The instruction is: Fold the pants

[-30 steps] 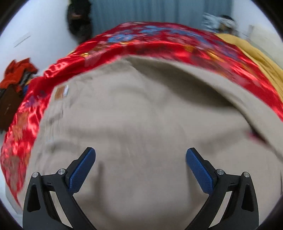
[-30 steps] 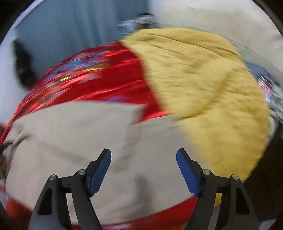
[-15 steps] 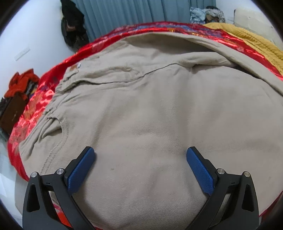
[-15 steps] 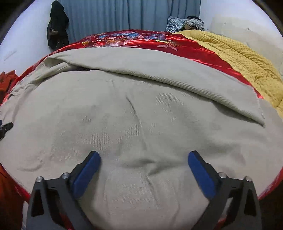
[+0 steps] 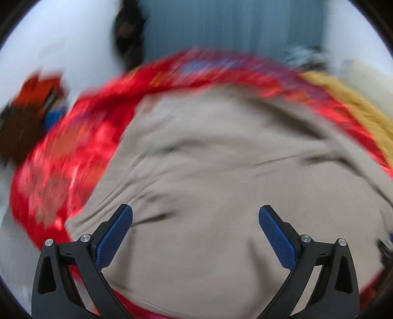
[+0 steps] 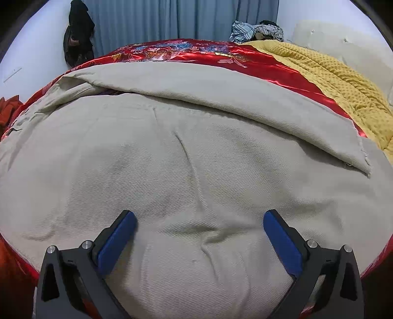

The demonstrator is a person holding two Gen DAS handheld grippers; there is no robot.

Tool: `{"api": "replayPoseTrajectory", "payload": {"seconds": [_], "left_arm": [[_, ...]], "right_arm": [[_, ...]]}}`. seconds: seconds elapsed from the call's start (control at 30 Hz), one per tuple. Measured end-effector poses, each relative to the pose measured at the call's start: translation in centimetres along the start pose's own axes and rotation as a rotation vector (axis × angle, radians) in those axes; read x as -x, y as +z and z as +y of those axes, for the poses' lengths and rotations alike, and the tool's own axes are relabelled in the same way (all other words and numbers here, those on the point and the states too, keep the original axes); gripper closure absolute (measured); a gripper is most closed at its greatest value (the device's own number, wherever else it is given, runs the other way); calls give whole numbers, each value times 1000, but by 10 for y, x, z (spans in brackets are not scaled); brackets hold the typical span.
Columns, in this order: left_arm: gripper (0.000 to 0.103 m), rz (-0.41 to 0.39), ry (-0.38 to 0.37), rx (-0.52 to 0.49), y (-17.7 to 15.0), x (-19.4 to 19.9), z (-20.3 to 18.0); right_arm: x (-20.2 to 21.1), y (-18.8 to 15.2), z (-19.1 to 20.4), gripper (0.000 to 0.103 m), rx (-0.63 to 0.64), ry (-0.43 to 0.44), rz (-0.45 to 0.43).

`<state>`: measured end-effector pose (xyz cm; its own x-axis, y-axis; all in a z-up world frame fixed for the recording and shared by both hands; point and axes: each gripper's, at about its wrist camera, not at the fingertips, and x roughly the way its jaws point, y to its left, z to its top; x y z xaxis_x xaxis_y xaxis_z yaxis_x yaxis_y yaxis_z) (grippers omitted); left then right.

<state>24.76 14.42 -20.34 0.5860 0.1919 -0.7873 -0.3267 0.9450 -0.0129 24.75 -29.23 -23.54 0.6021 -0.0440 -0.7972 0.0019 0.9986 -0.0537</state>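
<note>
- Pants (image 6: 172,171), beige, lie spread across the red cover (image 6: 186,52) of the bed, reaching its near edge
- One leg (image 6: 221,103) lies folded over, along the far side of the pants; its hem ends near the yellow blanket (image 6: 331,73) on the right
- Right gripper (image 6: 199,235) hangs just over the pants, jaws wide apart, gripping nothing
- Left gripper (image 5: 195,229) is over the pants too, jaws spread, nothing between them; its view is blurred
- A dark garment (image 6: 77,32) hangs by the curtain (image 6: 172,19) past the far edge
</note>
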Motion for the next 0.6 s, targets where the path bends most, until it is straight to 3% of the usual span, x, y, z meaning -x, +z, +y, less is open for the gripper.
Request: {"api": "replayPoseTrajectory", "payload": {"seconds": [0.03,0.07,0.1,0.17,0.23,0.4,0.6], "left_arm": [[7,64,-4,64,-3,-20,22],[8,73,-80,105,-6,-25,37],[10,49,-100,91,-8,-20,39],[9,24,-40,-19,-11,-8,23],[6,17,-10,-28,-17,1,17],[6,25,-47,79,-27,24,20],[4,-9,-87,-19,-3,43,-33]], "right_arm": [[1,0,0,0,1,-2,2],[1,0,1,0,1,-4,4],[2,-1,1,0,0,-2,5],[2,0,2,0,3,-7,13],[2,0,2,0,2,-7,19],[4,-2,1,0,0,-6,6],[4,-3,1,0,-1,-5,5]]}}
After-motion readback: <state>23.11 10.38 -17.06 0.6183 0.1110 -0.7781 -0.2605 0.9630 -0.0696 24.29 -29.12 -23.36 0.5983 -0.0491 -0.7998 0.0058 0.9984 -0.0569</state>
